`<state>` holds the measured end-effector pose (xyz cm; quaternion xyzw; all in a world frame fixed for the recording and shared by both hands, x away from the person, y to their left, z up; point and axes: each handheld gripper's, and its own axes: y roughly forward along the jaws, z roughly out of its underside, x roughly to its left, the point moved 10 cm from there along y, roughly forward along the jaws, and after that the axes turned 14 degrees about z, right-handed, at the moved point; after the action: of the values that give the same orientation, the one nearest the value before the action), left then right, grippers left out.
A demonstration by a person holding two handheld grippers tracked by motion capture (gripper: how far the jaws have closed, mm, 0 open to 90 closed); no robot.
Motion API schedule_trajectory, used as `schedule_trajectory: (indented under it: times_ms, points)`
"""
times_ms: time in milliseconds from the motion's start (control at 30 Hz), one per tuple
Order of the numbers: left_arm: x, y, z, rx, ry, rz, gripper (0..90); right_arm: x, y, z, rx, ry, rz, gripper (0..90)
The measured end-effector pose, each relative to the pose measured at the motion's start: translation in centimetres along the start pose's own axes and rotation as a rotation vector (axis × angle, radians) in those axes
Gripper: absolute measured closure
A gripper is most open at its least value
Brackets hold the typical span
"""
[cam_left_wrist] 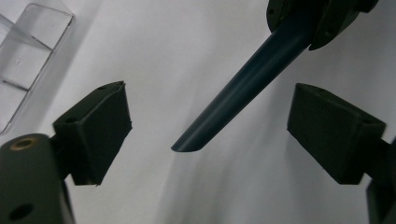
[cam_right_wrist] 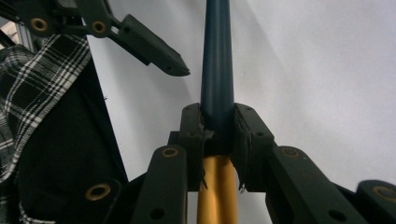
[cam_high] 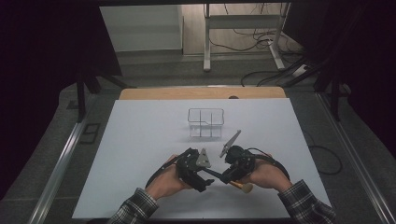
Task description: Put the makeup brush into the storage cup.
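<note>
Dark-blue tapered rod with a yellow wooden-looking handle (cam_right_wrist: pixel 218 70) sits pinched in the right gripper (cam_right_wrist: pixel 218 135), pads pressed against it where blue meets yellow. In the high view the handle end (cam_high: pixel 243 187) pokes out at 5 o'clock from that gripper (cam_high: pixel 229 176), low on the white table (cam_high: pixel 140 140). The rod's slanted tip (cam_left_wrist: pixel 187 144) hangs between the spread pads of the left gripper (cam_left_wrist: pixel 208 126), touching neither; tip points toward 7 o'clock in the left gripper view. Left gripper (cam_high: pixel 205 183) lies at 9 o'clock of the right. Clear plastic divided organizer box (cam_high: pixel 206 122) stands at 12 o'clock, well apart.
</note>
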<state>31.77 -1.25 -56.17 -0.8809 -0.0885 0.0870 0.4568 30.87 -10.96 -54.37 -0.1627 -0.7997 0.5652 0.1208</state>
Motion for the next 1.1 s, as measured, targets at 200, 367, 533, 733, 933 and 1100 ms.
schedule_trajectory:
  times_ms: [200,367,533,733,933,1100]
  points:
    - [-0.4,0.1,-0.1,0.006,0.043,-0.013,22.9,0.3,0.2,-0.2,0.005,-0.009,-0.012,74.1]
    - [-0.6,0.1,-0.2,0.004,0.074,-0.016,32.4,0.6,0.2,-0.3,0.008,-0.014,-0.021,74.1]
    - [-1.1,0.1,-0.2,0.004,0.112,-0.007,48.1,0.6,0.3,-0.3,0.009,-0.01,-0.02,74.1]
    - [-2.5,0.4,0.3,0.054,0.183,0.114,76.7,0.1,0.1,-0.5,-0.022,-0.01,0.003,64.2]
    - [-2.3,0.0,0.1,0.028,0.13,0.14,78.9,-0.8,0.0,-0.8,-0.076,0.009,0.031,43.5]
    - [-1.9,0.0,0.5,0.038,0.098,0.139,78.8,-1.5,0.0,-0.9,-0.131,-0.025,0.08,23.5]
